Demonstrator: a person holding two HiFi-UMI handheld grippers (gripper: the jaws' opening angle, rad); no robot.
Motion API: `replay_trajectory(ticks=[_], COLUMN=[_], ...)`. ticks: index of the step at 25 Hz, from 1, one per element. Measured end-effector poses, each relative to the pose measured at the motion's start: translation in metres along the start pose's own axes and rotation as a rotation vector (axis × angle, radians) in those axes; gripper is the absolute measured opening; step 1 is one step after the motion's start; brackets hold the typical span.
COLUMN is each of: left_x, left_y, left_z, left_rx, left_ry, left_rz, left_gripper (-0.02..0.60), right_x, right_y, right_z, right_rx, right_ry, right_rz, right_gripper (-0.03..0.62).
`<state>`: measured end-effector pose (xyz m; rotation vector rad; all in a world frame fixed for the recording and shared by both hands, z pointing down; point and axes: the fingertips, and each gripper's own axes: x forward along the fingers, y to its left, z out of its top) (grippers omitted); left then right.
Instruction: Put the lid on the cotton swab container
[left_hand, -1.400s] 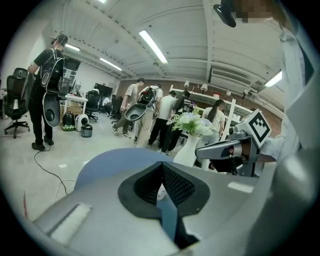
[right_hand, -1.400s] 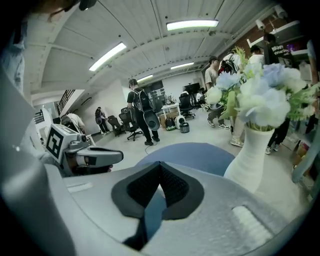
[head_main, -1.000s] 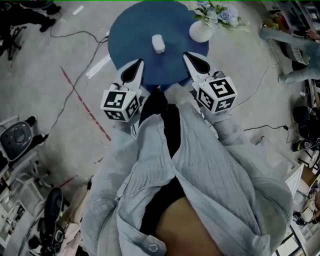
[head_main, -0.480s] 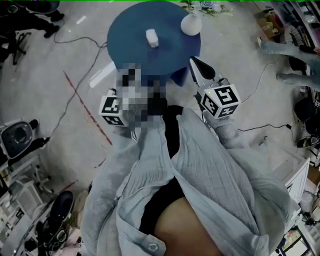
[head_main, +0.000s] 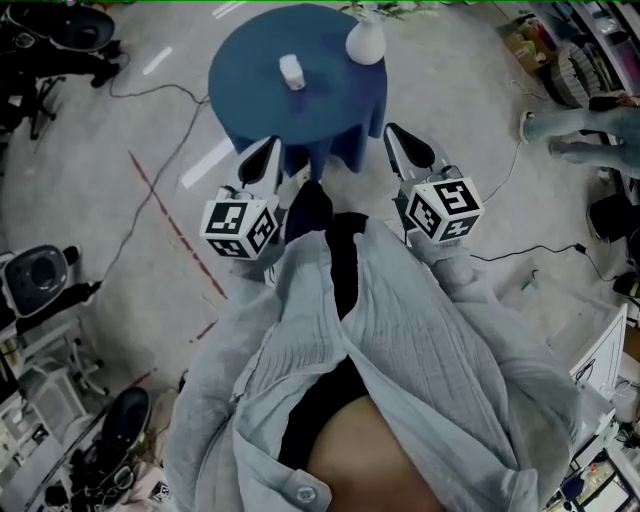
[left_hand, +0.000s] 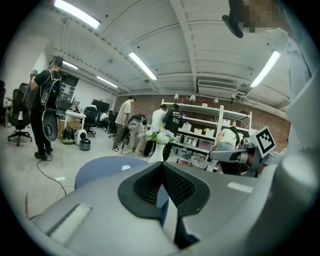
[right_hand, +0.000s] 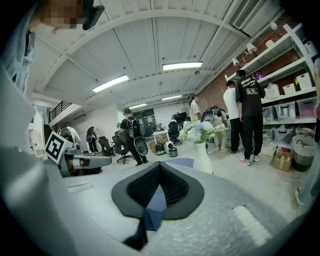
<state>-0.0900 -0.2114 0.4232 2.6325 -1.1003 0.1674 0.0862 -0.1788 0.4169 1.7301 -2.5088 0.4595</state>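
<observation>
We're looking steeply down on a round blue table (head_main: 250, 60), and there's the cotton swab container (head_main: 291, 71), a small white thing standing near the table's middle. A white vase (head_main: 365, 42) with flowers sits behind it toward the far right rim. From up here the container is too small for us to tell whether its lid is on or lies apart. The left gripper (head_main: 270, 148) hangs at the table's near edge, well apart from the container. Its own view shows its jaws pressed together at the tips, with nothing between them. The right gripper (head_main: 398, 135) hovers just beside the table's near right edge, over the grey floor (head_main: 120, 120). Its jaws are together too, and empty, with the vase ahead of them in its own view.
</observation>
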Motion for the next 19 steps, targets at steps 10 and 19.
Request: replay_trajectory(ticks=[10,19], left_x=[-0.014,0.027], left_y=[-0.005,0.014], left_z=[0.01,0.072], left_rx=[0.001,-0.014], left_ry=[-0.007,0.014], left_rz=[-0.024,-0.02], left_gripper=[0.015,0.015], right_x=[-0.005,0.039], right_y=[0.022,0.006], right_z=[0.007,0.074], right_rx=[-0.007,-0.015], right_ry=[0.014,0.057], right_rz=[0.025,0.057], right_gripper=[0.002,0.002])
